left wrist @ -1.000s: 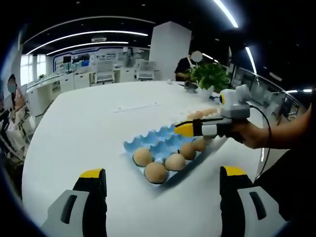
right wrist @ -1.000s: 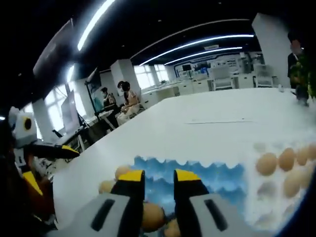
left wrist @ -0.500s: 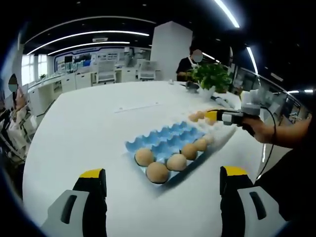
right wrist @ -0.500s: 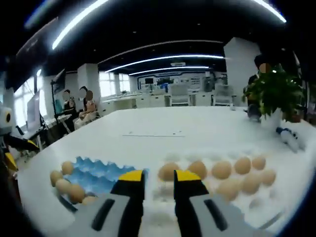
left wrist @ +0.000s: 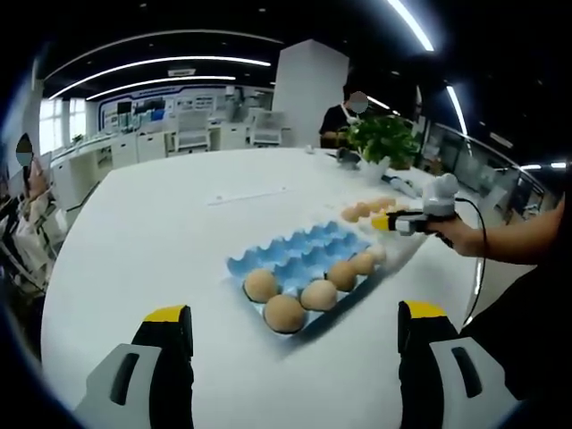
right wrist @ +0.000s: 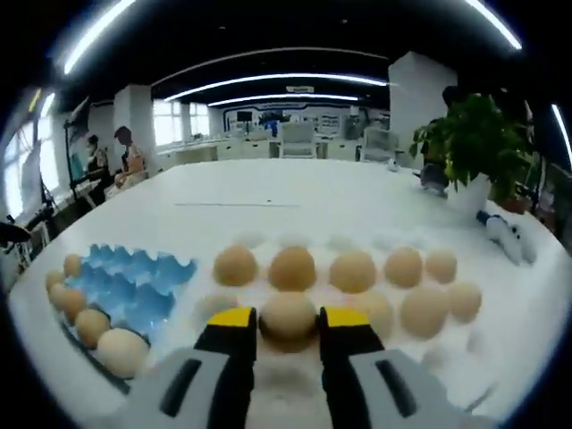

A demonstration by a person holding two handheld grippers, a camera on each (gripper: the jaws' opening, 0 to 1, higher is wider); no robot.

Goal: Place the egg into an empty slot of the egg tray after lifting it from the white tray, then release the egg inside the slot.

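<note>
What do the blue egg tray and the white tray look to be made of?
The blue egg tray looks like thin moulded plastic or dyed pulp: scalloped peaks, a matte, even blue. The white tray seems moulded too, pale and matte, its cups barely distinct from the table; the material is uncertain.

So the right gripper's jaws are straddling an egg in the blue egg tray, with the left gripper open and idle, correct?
Not quite: in the right gripper view the right gripper straddles an egg in the white tray, not the blue egg tray. The left gripper is open and idle.
</note>
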